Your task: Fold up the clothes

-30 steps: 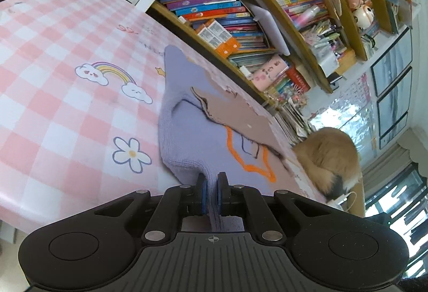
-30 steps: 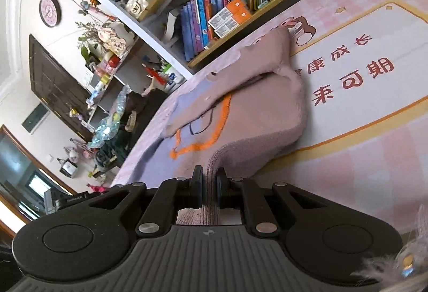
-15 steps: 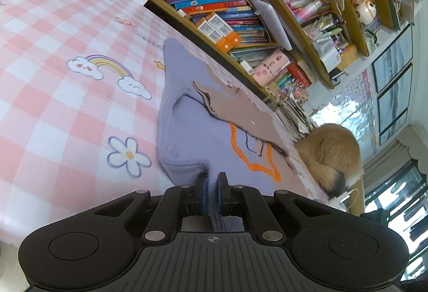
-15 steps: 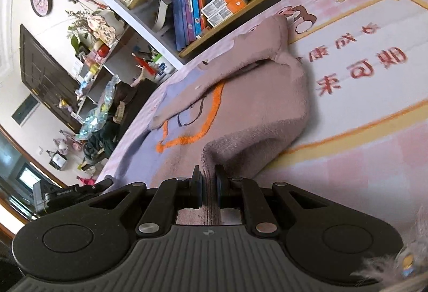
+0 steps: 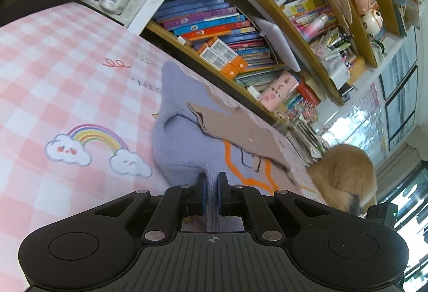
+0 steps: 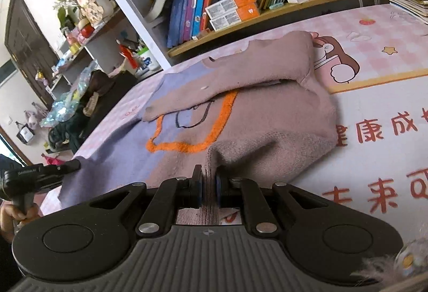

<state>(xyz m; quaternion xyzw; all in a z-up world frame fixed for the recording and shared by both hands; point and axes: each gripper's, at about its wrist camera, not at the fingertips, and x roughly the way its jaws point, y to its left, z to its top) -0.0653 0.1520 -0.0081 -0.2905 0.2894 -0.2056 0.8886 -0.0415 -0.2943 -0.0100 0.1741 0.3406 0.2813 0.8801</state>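
Folding the sweater [image 6: 267, 115]: left hand-held gripper [image 5: 210, 186] & right hand-held gripper [image 6: 208, 183] are both clamped on its hem. Lift both evenly, keep the hem tight, lay it flat on the counter [image 5: 53, 72].

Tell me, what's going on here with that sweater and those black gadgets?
A person is folding a sweater on a pink checked table cover, using two hand-held grippers. The left gripper and the right gripper each have their jaws shut on the near hem. Both sleeves already lie folded across the front; a furry animal sits beside it.
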